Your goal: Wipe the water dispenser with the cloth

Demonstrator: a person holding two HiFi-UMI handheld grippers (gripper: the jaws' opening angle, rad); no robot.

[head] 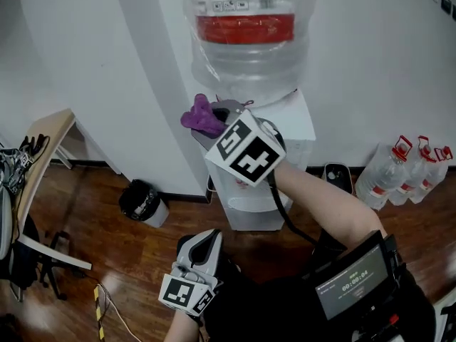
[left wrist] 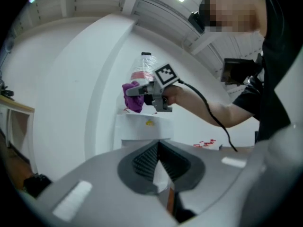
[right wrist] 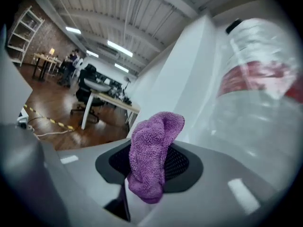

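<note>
My right gripper is raised at the top left corner of the white water dispenser, shut on a bunched purple cloth. In the right gripper view the cloth stands up between the dark pads, with the clear water bottle and its red label close on the right. My left gripper hangs low in front of the dispenser's base, shut and holding nothing. The left gripper view shows its pads meeting, and beyond them the right gripper, the cloth and the dispenser.
A black bin stands on the wood floor left of the dispenser. Several spare water bottles lean against the wall at the right. A wooden desk and a chair are at the far left. The white wall runs behind the dispenser.
</note>
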